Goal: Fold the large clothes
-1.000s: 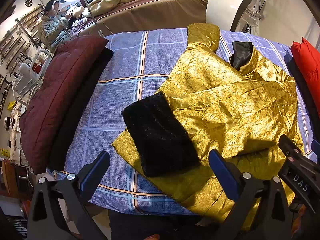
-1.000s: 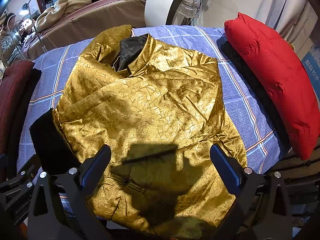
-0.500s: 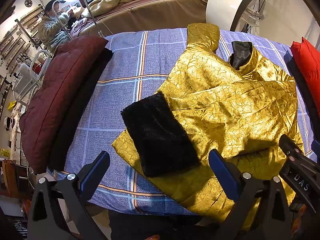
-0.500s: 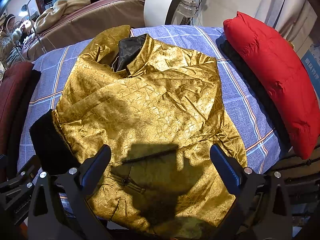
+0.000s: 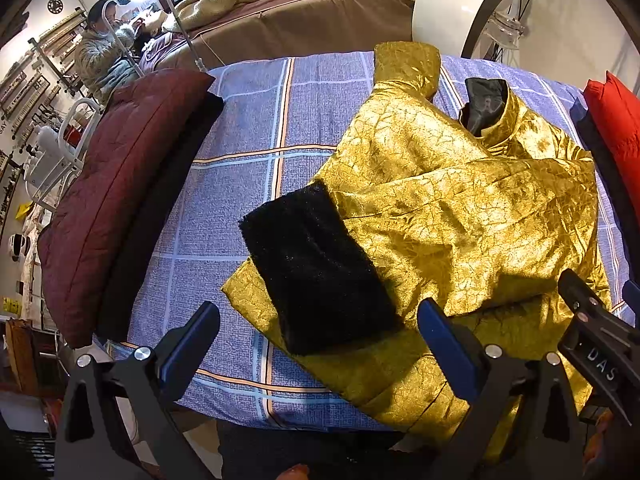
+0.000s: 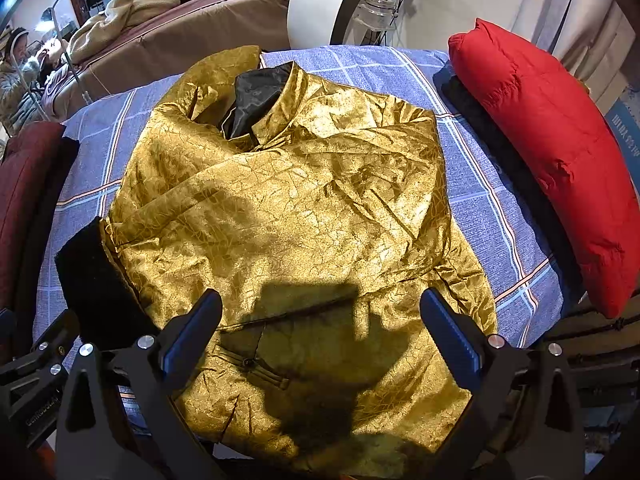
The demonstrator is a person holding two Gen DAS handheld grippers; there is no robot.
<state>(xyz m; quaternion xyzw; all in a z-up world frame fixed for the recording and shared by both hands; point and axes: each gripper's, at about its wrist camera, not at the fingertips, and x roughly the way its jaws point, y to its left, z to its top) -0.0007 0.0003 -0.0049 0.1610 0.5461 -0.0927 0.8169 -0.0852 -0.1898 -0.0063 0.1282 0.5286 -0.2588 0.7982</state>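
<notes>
Folding looks part-done: the crinkled gold jacket (image 6: 304, 216) lies flat on the blue checked bedsheet (image 5: 248, 128) with its black fur cuff (image 5: 316, 268) crossed inward, while left gripper (image 5: 318, 344) and right gripper (image 6: 320, 336) hover wide and empty, likely needing a hem grasp next.

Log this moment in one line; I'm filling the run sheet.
stage: pre-grasp | left gripper: open, empty | right gripper: open, empty | crinkled gold jacket: flat on checked blue bedsheet, black fur cuff folded across
</notes>
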